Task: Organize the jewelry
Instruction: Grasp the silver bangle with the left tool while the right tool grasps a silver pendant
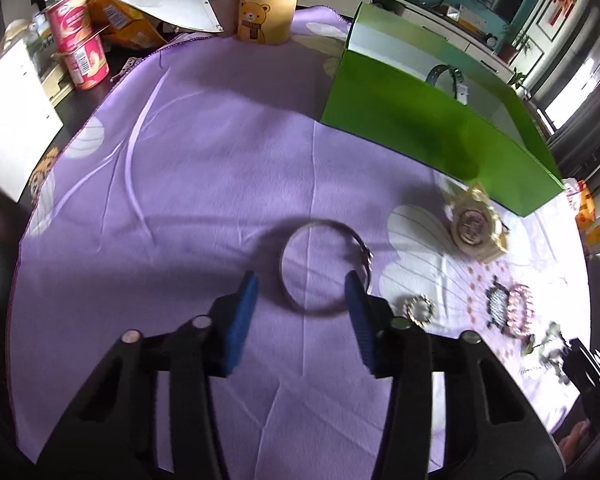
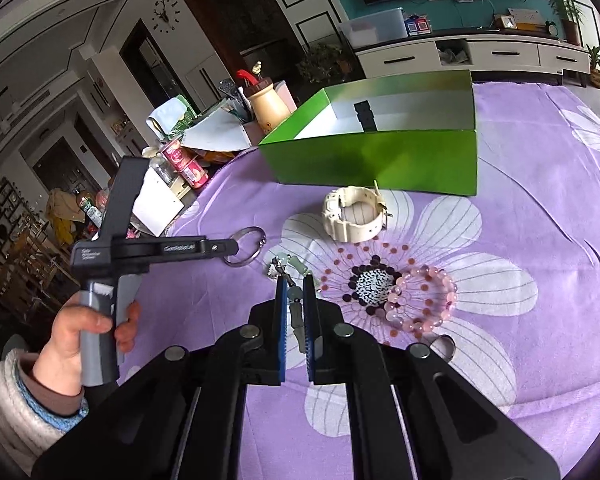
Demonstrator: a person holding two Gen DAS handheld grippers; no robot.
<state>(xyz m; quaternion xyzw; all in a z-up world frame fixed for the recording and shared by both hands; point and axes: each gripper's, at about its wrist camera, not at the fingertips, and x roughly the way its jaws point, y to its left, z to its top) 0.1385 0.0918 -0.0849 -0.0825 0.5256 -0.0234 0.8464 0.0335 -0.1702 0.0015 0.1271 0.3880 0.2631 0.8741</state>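
Left gripper (image 1: 302, 286) fingers spread wide around the silver bangle (image 1: 324, 266); right gripper (image 2: 295, 286) fingers clamp a pendant (image 2: 296, 308).

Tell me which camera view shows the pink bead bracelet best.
The right wrist view shows it best: the pink bead bracelet lies whole and sharp on the purple cloth, just right of the right tool. In the left wrist view the bracelet sits small and blurred near the right edge, its beads hard to make out.
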